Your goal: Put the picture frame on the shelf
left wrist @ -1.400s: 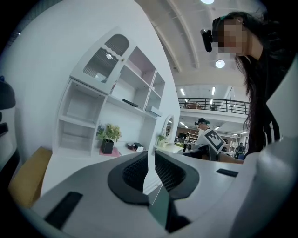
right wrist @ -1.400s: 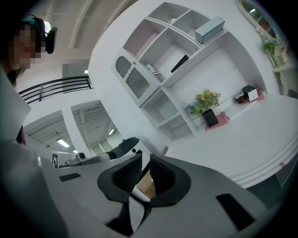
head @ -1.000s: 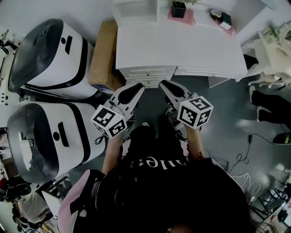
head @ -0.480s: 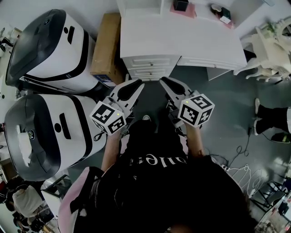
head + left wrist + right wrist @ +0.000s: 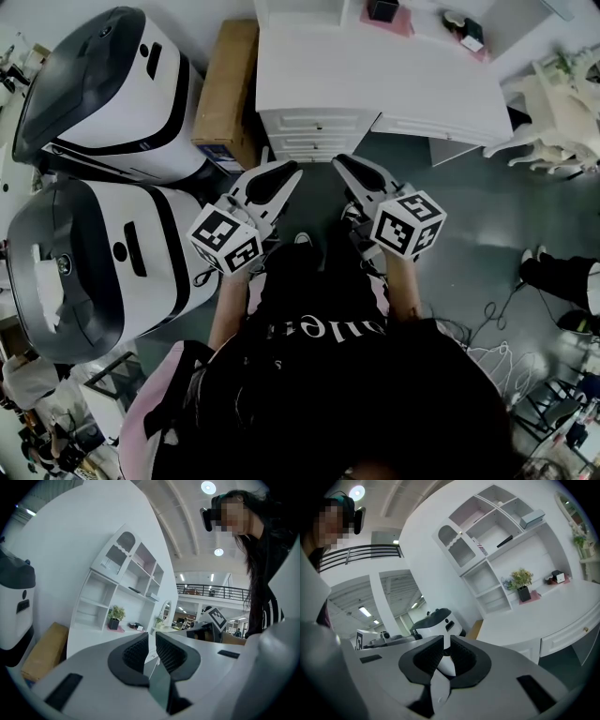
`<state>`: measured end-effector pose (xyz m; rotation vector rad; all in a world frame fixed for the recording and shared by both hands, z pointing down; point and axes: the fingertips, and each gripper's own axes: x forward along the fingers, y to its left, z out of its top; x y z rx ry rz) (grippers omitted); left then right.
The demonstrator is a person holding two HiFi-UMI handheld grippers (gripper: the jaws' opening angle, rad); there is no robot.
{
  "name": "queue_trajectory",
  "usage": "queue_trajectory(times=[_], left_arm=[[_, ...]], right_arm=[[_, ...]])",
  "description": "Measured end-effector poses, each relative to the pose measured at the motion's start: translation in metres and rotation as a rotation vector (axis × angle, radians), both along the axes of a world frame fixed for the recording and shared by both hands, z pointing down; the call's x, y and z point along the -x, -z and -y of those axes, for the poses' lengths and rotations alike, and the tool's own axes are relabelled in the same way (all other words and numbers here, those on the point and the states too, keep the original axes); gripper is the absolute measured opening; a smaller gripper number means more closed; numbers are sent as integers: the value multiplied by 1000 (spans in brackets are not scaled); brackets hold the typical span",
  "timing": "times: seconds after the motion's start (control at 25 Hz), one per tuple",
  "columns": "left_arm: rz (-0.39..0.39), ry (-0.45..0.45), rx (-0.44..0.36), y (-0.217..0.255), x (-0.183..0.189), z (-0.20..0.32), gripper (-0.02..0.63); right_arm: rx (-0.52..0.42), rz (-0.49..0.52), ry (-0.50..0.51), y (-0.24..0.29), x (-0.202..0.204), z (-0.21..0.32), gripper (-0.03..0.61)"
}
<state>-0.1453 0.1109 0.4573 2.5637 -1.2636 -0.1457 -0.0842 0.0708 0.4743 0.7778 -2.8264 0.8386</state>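
I hold both grippers side by side at waist height, pointing at a white desk (image 5: 375,84). The left gripper (image 5: 284,172) (image 5: 151,637) has its jaws together with nothing between them. The right gripper (image 5: 343,165) (image 5: 446,641) is likewise shut and empty. A small dark frame-like object (image 5: 466,39) (image 5: 557,577) stands at the desk's far right, next to a potted plant (image 5: 382,9) (image 5: 522,585) on a pink mat. The white shelf unit (image 5: 497,541) (image 5: 122,588) rises behind the desk, well beyond both grippers.
Two large white-and-black machines (image 5: 103,94) (image 5: 84,272) stand at my left, with a cardboard box (image 5: 225,94) against the desk's side. A white chair (image 5: 562,112) and another person's legs (image 5: 562,281) are at the right. Cables (image 5: 497,347) lie on the grey floor.
The desk has slid up and slightly right in the head view. The other person's legs at the right have moved down the frame. Both grippers keep their pose.
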Motion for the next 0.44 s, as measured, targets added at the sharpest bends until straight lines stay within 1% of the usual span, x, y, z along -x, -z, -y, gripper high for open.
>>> queue_trajectory(times=[0.44], left_arm=[[2,-5,-5,0,0,3,48]], right_arm=[[5,7,9,-1,5,2,72]])
